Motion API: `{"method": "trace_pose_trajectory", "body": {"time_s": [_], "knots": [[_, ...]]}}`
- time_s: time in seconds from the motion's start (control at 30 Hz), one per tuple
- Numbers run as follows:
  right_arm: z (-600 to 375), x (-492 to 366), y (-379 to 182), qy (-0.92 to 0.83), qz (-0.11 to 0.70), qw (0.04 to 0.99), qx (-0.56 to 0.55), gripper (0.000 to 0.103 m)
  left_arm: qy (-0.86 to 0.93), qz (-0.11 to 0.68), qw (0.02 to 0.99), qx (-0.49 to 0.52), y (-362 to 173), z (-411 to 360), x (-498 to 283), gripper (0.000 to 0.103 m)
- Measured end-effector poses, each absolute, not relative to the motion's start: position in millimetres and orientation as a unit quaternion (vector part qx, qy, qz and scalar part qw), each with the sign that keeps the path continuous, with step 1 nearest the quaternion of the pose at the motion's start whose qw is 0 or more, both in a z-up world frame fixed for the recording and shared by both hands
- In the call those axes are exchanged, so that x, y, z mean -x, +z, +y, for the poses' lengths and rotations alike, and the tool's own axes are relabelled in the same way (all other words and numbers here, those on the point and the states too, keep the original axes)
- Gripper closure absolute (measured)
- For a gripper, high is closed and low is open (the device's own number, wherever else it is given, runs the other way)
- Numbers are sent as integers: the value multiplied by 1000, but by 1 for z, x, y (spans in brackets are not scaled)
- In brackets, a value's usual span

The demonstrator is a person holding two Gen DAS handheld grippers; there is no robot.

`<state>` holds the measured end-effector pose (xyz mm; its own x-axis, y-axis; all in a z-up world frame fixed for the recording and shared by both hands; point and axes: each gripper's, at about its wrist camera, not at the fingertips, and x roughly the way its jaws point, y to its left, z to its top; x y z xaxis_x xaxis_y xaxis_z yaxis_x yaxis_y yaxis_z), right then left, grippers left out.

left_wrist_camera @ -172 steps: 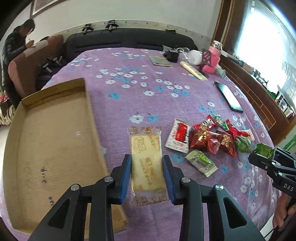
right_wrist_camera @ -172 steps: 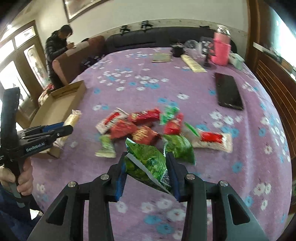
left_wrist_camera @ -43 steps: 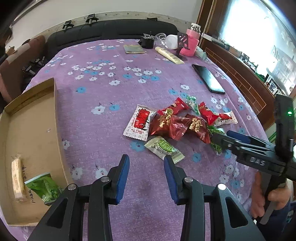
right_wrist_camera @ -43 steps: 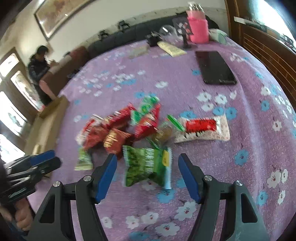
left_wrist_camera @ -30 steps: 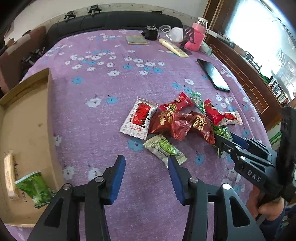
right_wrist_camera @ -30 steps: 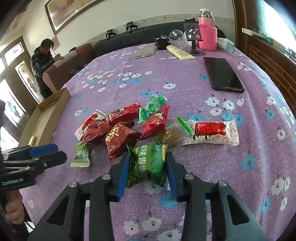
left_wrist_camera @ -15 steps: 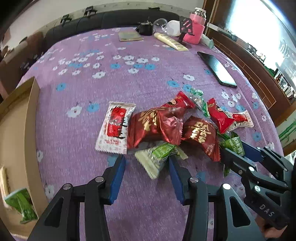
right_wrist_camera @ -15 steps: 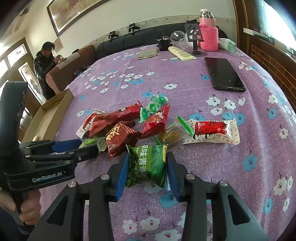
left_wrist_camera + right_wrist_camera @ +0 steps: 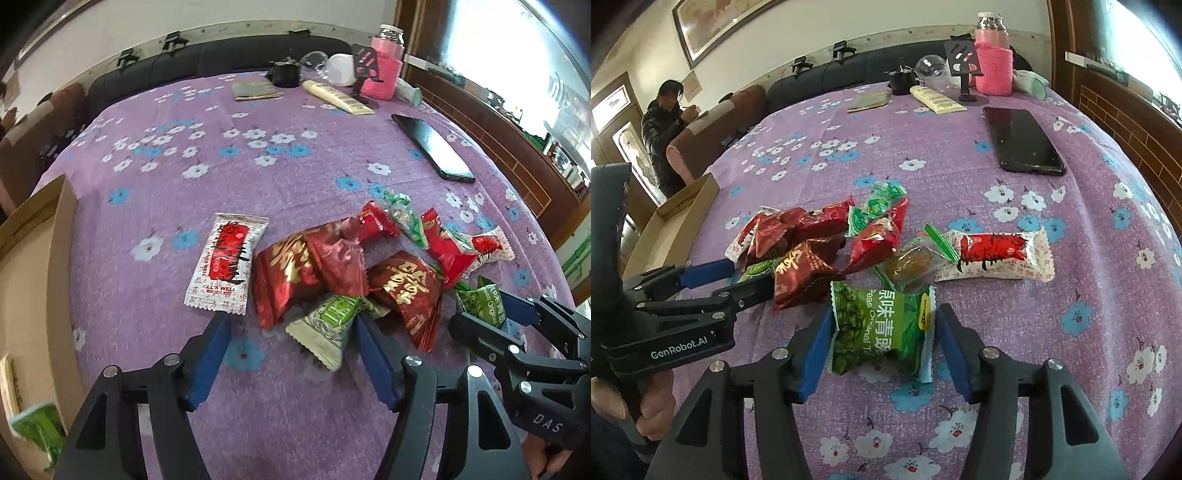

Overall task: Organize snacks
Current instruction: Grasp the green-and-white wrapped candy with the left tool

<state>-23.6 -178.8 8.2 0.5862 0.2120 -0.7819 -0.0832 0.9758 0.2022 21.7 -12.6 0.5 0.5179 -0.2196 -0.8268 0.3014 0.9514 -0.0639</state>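
Both tongs, left [image 9: 291,354] and right [image 9: 882,347], have just widened and stand apart, straddling the pale-green snack packet [image 9: 327,326] and green pea packet [image 9: 882,328]; centre each before squeezing.

Open purple cloth [image 9: 221,155] lies clear beyond the snack pile [image 9: 332,266]. The cardboard box wall [image 9: 62,258] blocks the left, and the phone [image 9: 432,147] probably crowds the right.

The right tool [image 9: 882,332] straddles a green pea pack [image 9: 879,328] on the desk [image 9: 1108,258]; its jaws have just been opening, the left pad touching the pack, the right just off it. Ahead lies a snack pile [image 9: 827,240]. The left tool [image 9: 746,277] reaches in from the left.
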Motion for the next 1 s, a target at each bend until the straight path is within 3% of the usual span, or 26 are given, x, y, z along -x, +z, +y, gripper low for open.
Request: {"method": "trace_pose_trajectory", "body": {"time_s": [0.13,0.2,0.27,0.33,0.43,0.8,0.83,0.93,1.0], "knots": [[-178,23,8,83,448,888,-70,48,-155,455,875,-62,-1,-22,-25,33],[-178,23,8,80,448,888,-68,50,-154,446,879,-75,-1,-28,-23,50],[-179,23,8,77,448,888,-67,55,-168,441,878,-81,0,-32,-18,85],[-177,24,8,78,448,889,-62,59,-175,440,876,-86,1,-35,-15,95],[-178,25,9,78,444,890,-62,63,-183,446,872,-82,1,-34,-11,98],[-184,32,14,90,440,890,-73,67,-212,449,866,-60,18,-14,4,97],[-184,31,12,89,442,889,-75,67,-208,446,868,-61,21,-13,2,93],[-186,31,11,91,443,888,-81,67,-203,437,873,-71,25,-12,-8,60],[-187,31,10,93,442,888,-83,66,-208,434,873,-80,24,-15,-16,56]]}}
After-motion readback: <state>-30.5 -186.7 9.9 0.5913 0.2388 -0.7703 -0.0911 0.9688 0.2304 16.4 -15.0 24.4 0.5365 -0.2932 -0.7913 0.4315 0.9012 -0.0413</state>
